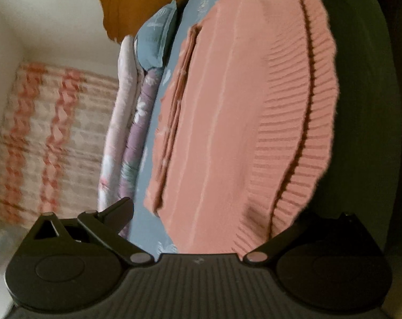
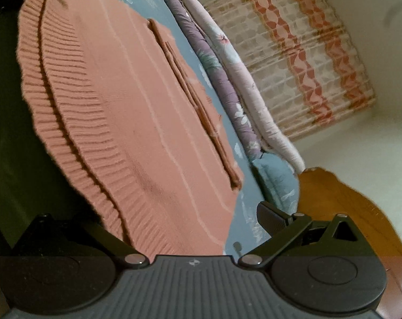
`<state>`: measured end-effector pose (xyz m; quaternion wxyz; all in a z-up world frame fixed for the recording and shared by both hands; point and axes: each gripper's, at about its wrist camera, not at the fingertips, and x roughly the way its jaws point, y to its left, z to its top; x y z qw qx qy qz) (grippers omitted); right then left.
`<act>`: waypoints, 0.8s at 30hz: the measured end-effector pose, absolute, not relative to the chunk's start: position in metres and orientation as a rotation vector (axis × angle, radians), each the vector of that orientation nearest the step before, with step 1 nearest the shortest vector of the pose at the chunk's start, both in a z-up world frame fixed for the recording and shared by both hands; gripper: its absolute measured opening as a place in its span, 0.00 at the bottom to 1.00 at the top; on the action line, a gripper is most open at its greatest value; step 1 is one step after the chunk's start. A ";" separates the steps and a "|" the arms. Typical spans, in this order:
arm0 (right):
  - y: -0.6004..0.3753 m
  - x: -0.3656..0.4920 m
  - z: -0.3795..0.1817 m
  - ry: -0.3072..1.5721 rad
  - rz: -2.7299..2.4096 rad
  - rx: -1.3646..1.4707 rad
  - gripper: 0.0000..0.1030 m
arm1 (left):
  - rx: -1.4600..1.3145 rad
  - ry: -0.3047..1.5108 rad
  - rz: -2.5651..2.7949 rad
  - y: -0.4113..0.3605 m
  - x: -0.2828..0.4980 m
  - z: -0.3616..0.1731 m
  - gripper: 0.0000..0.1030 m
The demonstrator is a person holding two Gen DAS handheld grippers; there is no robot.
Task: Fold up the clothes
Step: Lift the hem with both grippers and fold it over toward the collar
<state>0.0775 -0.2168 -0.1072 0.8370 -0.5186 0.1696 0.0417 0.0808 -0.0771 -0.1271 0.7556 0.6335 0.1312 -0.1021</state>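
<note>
A bed with a blue patterned sheet carries a flat pink knitted sweater.

One pink knitted sweater on one blue patterned bed. One blue pillow. Two rolled quilts: one purple, one pale pink. One orange-patterned curtain. One wooden headboard.
</note>
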 end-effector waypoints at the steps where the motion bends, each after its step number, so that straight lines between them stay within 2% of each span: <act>1: -0.215 0.077 -0.109 0.349 0.082 -1.105 1.00 | 1.396 0.274 -0.216 -0.079 0.080 -0.130 0.99; 5: -0.222 0.075 -0.109 0.344 0.072 -1.063 1.00 | 1.412 0.260 -0.198 -0.083 0.081 -0.133 0.99; 8: -0.221 0.074 -0.111 0.328 0.077 -1.089 1.00 | 1.438 0.243 -0.193 -0.085 0.078 -0.137 0.97; 15: -0.228 0.082 -0.110 0.330 0.121 -1.220 1.00 | 1.503 0.230 -0.215 -0.085 0.079 -0.141 0.98; 22: -0.227 0.081 -0.116 0.307 0.132 -1.277 1.00 | 1.538 0.202 -0.224 -0.086 0.073 -0.150 0.93; 24: -0.226 0.082 -0.116 0.310 0.142 -1.294 1.00 | 1.543 0.211 -0.238 -0.087 0.072 -0.150 0.86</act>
